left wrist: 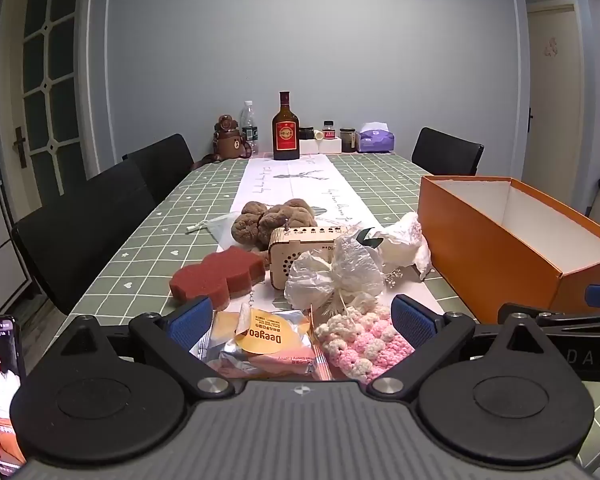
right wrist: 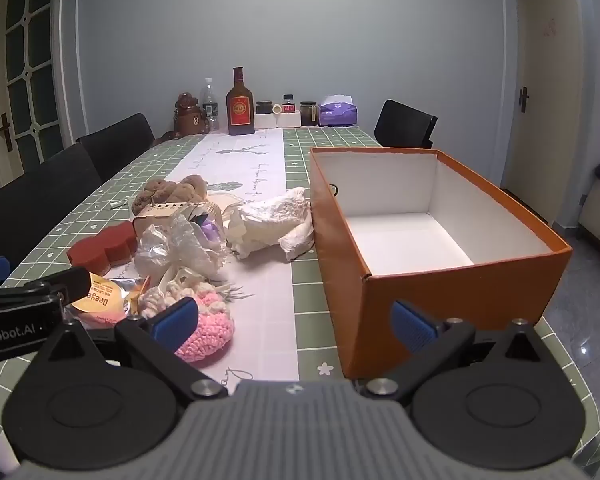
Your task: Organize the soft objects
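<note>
My left gripper stands open above a wrapped snack packet and a pink-and-white crocheted piece, touching neither. Behind them lie a dark red sponge, a brown plush toy, a small wooden box, a plastic-wrapped bouquet and a crumpled white bundle. My right gripper is open and holds nothing. Its left fingertip hangs over the crocheted piece and its right fingertip before the orange box, which is white inside and has nothing in it.
Bottles, jars, a bear-shaped flask and a purple tissue pack line the far end of the green checked table. Black chairs stand along the left side, one at the far right. A phone stands at my lower left.
</note>
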`<state>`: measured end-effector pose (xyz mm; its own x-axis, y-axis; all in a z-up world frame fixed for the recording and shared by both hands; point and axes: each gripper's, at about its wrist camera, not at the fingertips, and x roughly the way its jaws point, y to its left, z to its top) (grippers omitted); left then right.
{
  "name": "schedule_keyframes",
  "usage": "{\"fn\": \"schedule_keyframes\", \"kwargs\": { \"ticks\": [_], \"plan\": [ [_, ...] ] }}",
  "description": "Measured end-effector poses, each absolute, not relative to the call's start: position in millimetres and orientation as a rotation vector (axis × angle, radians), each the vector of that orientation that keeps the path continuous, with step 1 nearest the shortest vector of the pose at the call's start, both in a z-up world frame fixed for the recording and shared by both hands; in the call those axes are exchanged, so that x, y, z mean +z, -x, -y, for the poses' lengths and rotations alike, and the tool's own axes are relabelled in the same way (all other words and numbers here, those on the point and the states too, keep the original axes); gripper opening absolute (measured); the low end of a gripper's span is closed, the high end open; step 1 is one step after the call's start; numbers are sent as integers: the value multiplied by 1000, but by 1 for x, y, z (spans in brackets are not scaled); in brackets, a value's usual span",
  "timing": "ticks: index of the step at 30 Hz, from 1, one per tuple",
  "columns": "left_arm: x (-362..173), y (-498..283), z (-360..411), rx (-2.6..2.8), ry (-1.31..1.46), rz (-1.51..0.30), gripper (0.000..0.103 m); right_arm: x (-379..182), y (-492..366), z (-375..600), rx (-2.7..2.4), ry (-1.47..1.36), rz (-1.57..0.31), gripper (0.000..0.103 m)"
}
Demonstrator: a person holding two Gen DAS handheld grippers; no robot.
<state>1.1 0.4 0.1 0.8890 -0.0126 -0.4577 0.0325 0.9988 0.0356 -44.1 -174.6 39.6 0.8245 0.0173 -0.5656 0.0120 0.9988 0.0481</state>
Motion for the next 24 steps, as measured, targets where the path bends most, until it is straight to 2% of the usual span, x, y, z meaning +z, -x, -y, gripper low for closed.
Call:
{"fn": "schedule_keyframes", "kwargs": {
  "ticks": [24],
  "plan": [
    [0,0,-2,-11,-36,-471,103,38,43,168,3,-29,-599,100]
  ]
}}
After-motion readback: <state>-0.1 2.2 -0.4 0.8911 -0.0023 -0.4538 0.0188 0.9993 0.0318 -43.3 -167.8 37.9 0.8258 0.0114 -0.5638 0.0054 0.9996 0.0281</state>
